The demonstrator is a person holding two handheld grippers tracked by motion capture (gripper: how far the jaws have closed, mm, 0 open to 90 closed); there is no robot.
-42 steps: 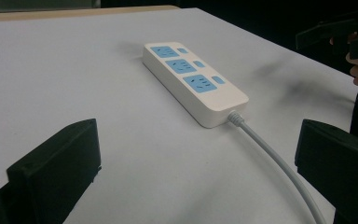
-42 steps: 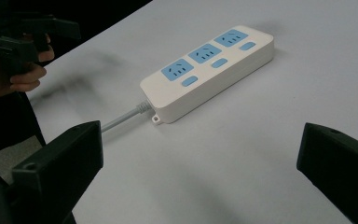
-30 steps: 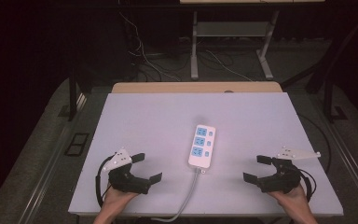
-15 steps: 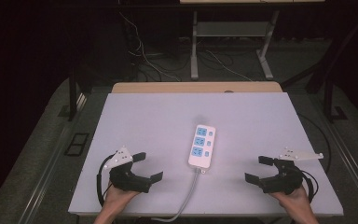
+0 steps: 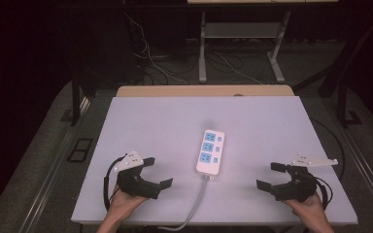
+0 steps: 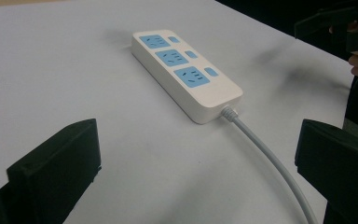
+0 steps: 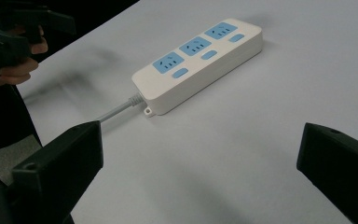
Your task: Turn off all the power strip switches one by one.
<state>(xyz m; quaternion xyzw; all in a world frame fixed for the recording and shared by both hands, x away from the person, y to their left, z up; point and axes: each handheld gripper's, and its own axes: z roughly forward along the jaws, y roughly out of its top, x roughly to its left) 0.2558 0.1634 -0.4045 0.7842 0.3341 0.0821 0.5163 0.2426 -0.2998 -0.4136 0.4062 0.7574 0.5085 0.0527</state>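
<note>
Power strip (image 5: 211, 151) flat mid-bench (image 5: 175, 121), cord (image 5: 194, 204) trailing off the near edge — left gripper (image 5: 154, 171) and right gripper (image 5: 271, 175) flanking it, both jaws spread wide, holding nothing.

A white table (image 5: 175, 121) carries the work surface. A strip of bare wood (image 5: 204, 91) runs along its far edge. Beyond the far edge, a metal frame with two legs (image 5: 202, 53) stands on the dark floor, with loose cables (image 5: 150, 58) lying beside it. Off the table's left edge, a black double floor socket plate (image 5: 79, 149) is set into the grey floor.
</note>
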